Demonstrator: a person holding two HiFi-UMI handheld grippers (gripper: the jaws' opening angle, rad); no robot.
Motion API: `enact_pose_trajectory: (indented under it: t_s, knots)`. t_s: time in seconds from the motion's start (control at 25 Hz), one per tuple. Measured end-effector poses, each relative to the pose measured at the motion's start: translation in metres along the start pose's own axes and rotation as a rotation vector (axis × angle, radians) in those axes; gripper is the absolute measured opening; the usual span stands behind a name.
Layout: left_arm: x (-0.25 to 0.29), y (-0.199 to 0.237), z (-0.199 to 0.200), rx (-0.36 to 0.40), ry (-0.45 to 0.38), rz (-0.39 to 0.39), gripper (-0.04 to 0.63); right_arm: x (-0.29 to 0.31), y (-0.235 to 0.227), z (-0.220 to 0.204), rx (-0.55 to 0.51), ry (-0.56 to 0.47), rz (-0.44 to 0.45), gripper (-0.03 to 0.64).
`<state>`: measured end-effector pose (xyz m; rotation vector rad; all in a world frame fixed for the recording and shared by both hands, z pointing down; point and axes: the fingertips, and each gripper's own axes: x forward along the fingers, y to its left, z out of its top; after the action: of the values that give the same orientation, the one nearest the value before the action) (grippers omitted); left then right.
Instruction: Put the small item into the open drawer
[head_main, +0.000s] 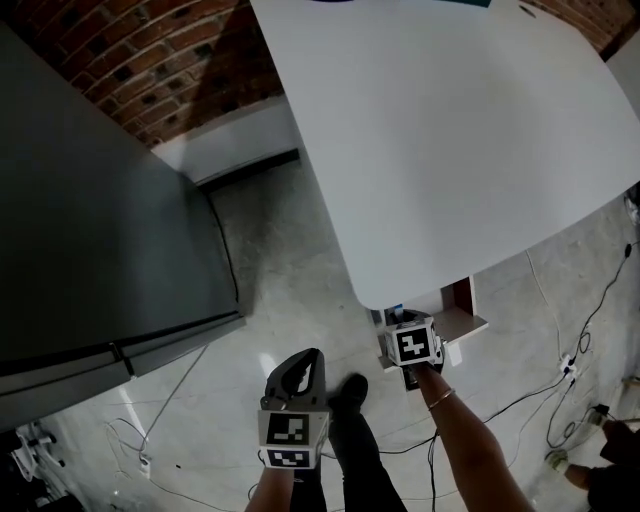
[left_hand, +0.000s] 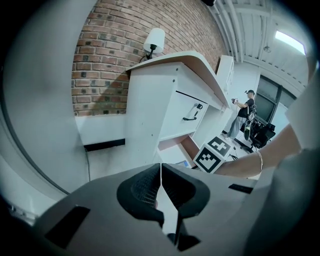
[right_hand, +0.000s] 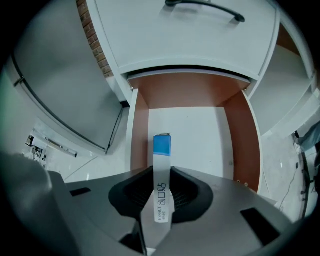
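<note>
Here, right gripper (right_hand: 161, 175) jaws clamped on small item (right_hand: 162, 146) above open drawer (right_hand: 200, 132), left gripper (left_hand: 160, 172) jaws together.

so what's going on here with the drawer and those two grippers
A person holds a gripper in each hand. The right gripper is shut on a flat white strip-shaped packet with a blue end and holds it over the open drawer with a white floor and reddish-brown side walls, which is pulled out of a white desk. The packet is not yet released. The left gripper is shut with nothing between its jaws and hangs back from the desk.
</note>
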<state>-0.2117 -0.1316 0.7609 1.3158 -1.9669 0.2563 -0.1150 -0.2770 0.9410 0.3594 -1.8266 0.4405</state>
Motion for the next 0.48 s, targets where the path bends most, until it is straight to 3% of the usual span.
enact_pose_trajectory:
  t_s: [0.24, 0.48]
  knots:
    - [0.003, 0.015, -0.017, -0.032, 0.006, 0.021, 0.028, 0.026, 0.001, -0.008, -0.015, 0.064, -0.019, 0.095]
    - [0.005, 0.028, -0.025, -0.068, 0.008, 0.039, 0.028, 0.042, 0.006, -0.006, -0.061, 0.051, -0.02, 0.095]
